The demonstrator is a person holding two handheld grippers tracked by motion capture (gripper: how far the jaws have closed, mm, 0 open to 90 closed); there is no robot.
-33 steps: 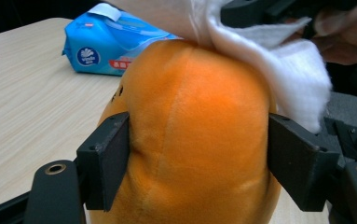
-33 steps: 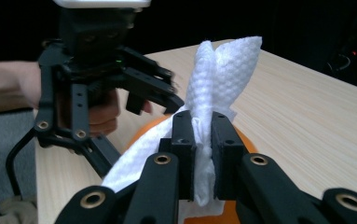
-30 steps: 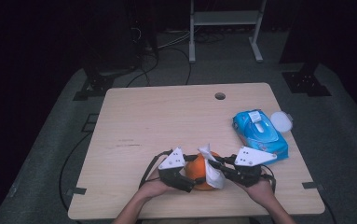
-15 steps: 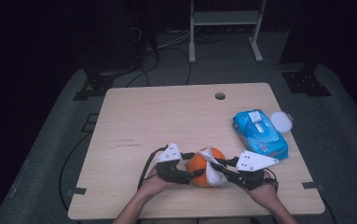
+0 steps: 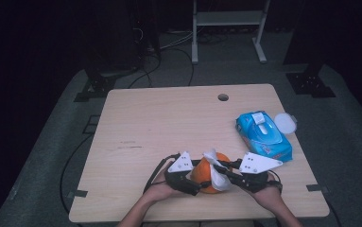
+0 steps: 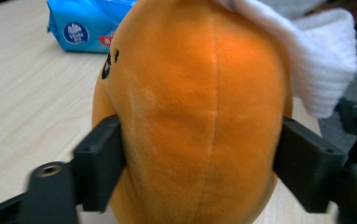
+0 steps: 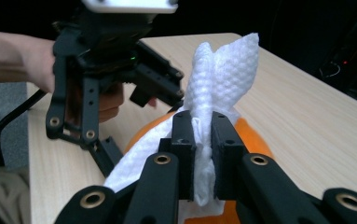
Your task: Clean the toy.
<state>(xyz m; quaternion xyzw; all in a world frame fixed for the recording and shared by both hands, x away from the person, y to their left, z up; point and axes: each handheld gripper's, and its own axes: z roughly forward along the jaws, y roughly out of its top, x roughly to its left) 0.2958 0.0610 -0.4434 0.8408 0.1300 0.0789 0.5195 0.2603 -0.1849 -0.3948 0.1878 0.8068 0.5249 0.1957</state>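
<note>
While the orange plush toy (image 5: pixel 206 174) sits at the near edge of the bench (image 5: pixel 169 123), the left tool (image 6: pixel 199 158) has just been closing and now presses its jaws on the toy's flanks. The right tool (image 7: pixel 203 154) pinches a white wipe (image 7: pixel 223 74) over the toy's top. The toy looks light, soft and yielding, with short fuzzy pile and a centre seam; its broad middle seems the surest hold. The wipe is thin, limp and dimpled. A glossy blue wipe packet (image 5: pixel 264 135) lies well apart.

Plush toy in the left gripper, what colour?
Orange plush toy, with small black markings; clearest in the left gripper view.
</note>
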